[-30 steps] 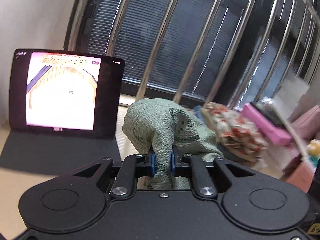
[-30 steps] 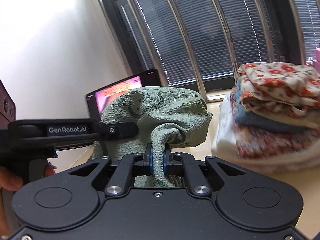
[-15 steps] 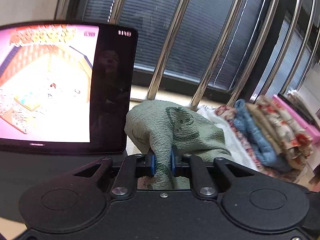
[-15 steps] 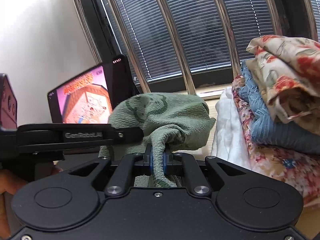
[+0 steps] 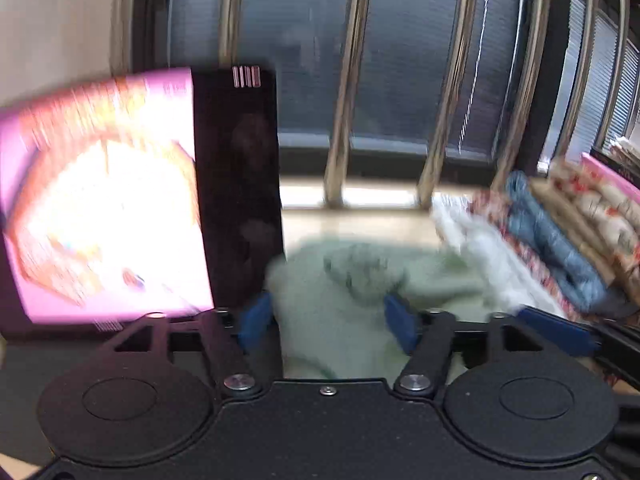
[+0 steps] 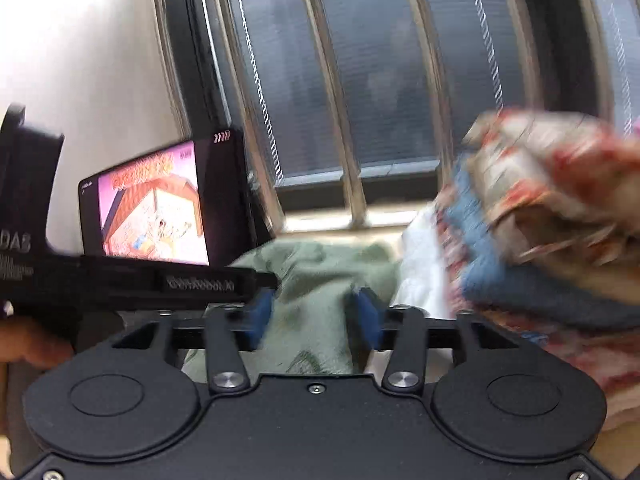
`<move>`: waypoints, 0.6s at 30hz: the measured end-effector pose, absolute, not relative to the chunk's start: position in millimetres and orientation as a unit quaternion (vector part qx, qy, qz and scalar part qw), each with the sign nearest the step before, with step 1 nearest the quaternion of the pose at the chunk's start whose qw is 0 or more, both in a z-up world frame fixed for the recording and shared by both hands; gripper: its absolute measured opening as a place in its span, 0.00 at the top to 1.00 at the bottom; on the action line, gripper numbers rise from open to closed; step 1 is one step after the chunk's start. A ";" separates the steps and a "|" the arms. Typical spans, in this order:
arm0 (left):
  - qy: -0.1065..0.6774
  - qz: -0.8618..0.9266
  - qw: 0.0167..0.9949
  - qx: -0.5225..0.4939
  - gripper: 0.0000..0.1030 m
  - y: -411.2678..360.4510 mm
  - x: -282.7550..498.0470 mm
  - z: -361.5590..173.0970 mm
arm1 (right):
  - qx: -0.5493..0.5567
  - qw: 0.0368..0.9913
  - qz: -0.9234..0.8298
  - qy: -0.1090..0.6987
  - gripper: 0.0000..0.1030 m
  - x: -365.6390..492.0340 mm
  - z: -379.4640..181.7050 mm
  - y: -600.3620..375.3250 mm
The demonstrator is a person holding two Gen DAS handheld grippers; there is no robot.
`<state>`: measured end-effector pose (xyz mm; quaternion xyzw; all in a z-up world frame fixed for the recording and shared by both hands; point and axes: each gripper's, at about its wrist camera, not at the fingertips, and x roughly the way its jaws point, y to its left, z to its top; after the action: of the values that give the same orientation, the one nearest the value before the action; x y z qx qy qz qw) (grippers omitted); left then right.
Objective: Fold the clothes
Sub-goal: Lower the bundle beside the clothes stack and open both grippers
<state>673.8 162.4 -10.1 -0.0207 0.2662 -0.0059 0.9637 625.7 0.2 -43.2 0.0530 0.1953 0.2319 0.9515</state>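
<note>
Both wrist views, blurred by motion. The green garment lies bunched low at centre frame, on the pale counter, between the lit tablet at left and the stack of folded clothes at right, whose white bottom layer it appears to touch. The left gripper has its jaws spread wide, with green cloth lying in the gap between the blue pads but not pinched. The right gripper is likewise spread apart, cloth between its pads and no grip on it. In the right view the left gripper crosses the left of the frame, and part of a hand shows at the left edge. The window bars fill the upper frame. Judged from this, the step in hand is a release of the green garment beside the stack; whether this closes its folding or is one stage with more folds to come cannot be settled. A next move would call for drawing both jaws clear without dragging the cloth, which is soft and may catch on the pads. The garment is a rounded heap; its long axis seems to run left to right across the frame, but blur leaves its facing undecided.
</note>
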 end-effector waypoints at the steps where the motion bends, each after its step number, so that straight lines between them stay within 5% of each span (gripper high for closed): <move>1: 0.253 -0.003 0.967 -0.018 0.24 160.5 671.0 -2.3 | 0.047 0.955 0.231 0.182 0.44 617.8 -40.6 -1.9; 5: 0.239 -0.026 0.971 -0.010 0.26 148.1 674.8 20.2 | 0.020 0.952 0.253 0.172 0.44 590.7 -38.1 -6.3; 8: 0.259 -0.056 0.964 0.035 0.47 129.5 688.5 19.8 | -0.025 0.942 0.278 0.188 0.65 580.1 -44.7 2.0; 11: 0.306 -0.076 0.945 0.080 0.68 106.8 712.9 1.3 | -0.055 0.937 0.285 0.196 0.68 578.3 -52.5 11.3; 18: 0.357 -0.069 0.927 0.089 0.70 90.8 746.3 -40.1 | -0.061 0.926 0.275 0.251 0.68 590.8 -69.0 15.9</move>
<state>746.3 90.8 -40.1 0.0891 0.3572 -0.0692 0.9272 590.8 15.9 -69.0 -0.0607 0.2508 0.2751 0.9261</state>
